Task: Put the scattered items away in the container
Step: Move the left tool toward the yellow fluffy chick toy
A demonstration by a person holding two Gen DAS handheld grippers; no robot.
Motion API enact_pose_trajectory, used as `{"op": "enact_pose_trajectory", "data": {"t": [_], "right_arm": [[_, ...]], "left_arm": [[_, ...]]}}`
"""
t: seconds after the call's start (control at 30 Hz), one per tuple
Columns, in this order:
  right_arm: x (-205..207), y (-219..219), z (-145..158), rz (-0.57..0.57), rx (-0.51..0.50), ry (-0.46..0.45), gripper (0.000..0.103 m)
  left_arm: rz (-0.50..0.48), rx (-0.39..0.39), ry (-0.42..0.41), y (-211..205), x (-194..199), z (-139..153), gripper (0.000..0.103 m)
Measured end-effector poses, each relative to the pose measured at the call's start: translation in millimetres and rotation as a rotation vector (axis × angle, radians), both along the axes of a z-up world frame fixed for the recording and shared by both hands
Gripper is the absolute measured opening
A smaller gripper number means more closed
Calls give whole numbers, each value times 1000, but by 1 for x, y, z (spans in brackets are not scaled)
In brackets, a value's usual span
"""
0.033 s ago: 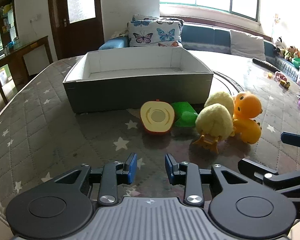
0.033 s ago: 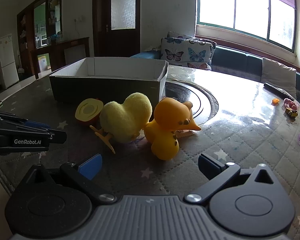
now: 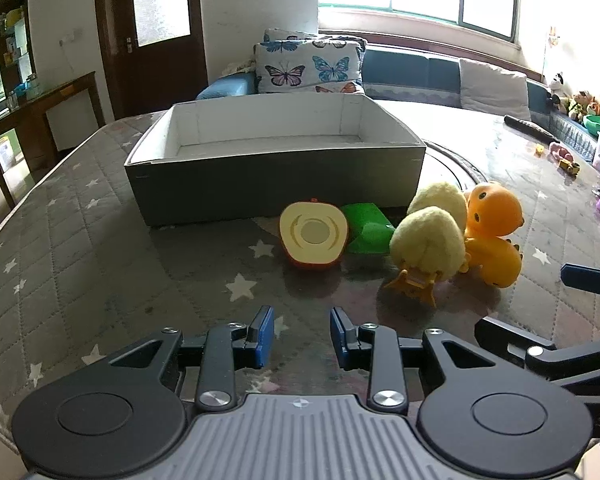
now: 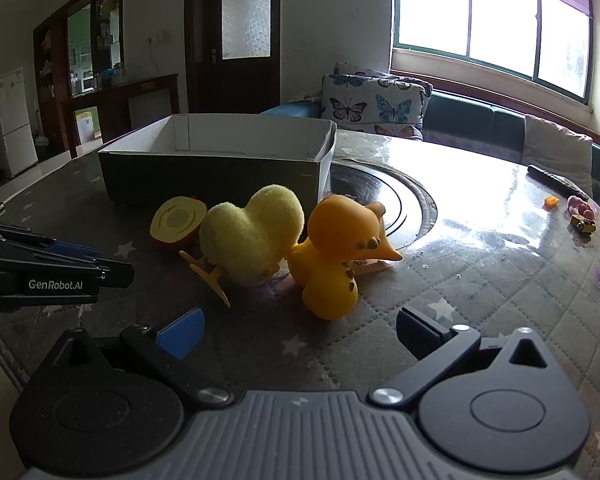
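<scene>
A grey open box (image 3: 276, 184) with a white inside stands on the table; it also shows in the right wrist view (image 4: 216, 168). In front of it lie a halved toy apple (image 3: 314, 236), a green toy piece (image 3: 368, 228), a fluffy yellow chick (image 3: 428, 240) and an orange rubber duck (image 3: 494, 232). The right wrist view shows the apple (image 4: 176, 220), chick (image 4: 252, 236) and duck (image 4: 336, 248). My left gripper (image 3: 302, 336) is open and empty, short of the apple. My right gripper (image 4: 300, 332) is open wide and empty, just before the duck.
The table has a quilted star-pattern cover (image 3: 80, 248) and a round glass turntable (image 4: 384, 196). Small toys (image 4: 580, 216) and a dark remote (image 4: 556, 180) lie at the far right. A sofa with butterfly cushions (image 3: 308, 64) stands behind the table.
</scene>
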State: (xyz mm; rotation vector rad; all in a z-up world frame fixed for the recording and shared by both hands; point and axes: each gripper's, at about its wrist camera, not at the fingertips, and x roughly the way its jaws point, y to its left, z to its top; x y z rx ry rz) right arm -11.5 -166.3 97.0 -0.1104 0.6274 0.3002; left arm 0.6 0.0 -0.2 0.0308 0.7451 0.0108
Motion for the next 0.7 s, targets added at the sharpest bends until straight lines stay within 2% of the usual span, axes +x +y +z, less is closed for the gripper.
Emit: {"op": "enact_pose_trajectory", "data": {"t": [0.7], "right_arm": [[7, 6, -5, 5, -21, 44, 103]], "left_arm": [[-22, 9, 36, -9, 10, -5, 34]]}}
